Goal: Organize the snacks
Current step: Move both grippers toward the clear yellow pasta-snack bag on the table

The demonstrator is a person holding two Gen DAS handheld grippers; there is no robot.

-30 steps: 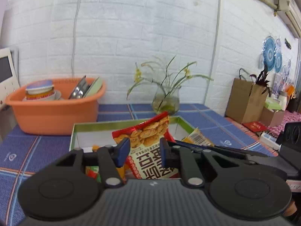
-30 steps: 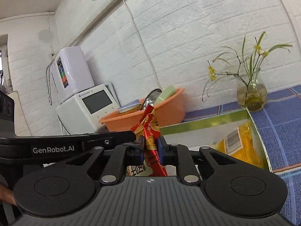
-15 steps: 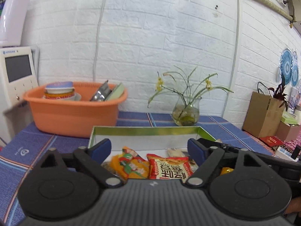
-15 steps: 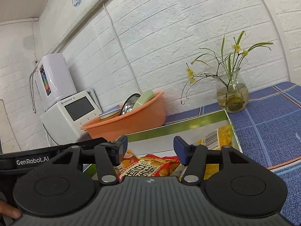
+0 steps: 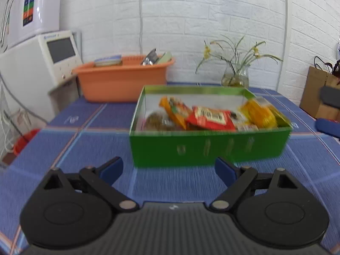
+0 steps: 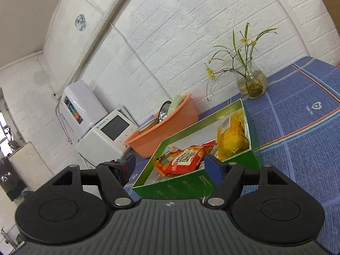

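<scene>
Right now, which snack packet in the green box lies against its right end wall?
The yellow packet, with a white barcode label. The red packet lies mid-box and the orange packet left of that, inside the green box.

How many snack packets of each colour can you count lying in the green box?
Red packet: 1
Orange packet: 1
Yellow packet: 1
Brown packet: 1
Total: 4 clearly seen in the green box; blur may hide more.

The right gripper (image 6: 170, 165) hangs with its blue-padded fingers (image 6: 212, 166) opening, nothing between them. Ahead on the blue checked table (image 6: 297, 127), the open green cardboard box (image 6: 191, 186) holds a red snack packet (image 6: 187, 159) and a yellow one (image 6: 232, 133).
</scene>
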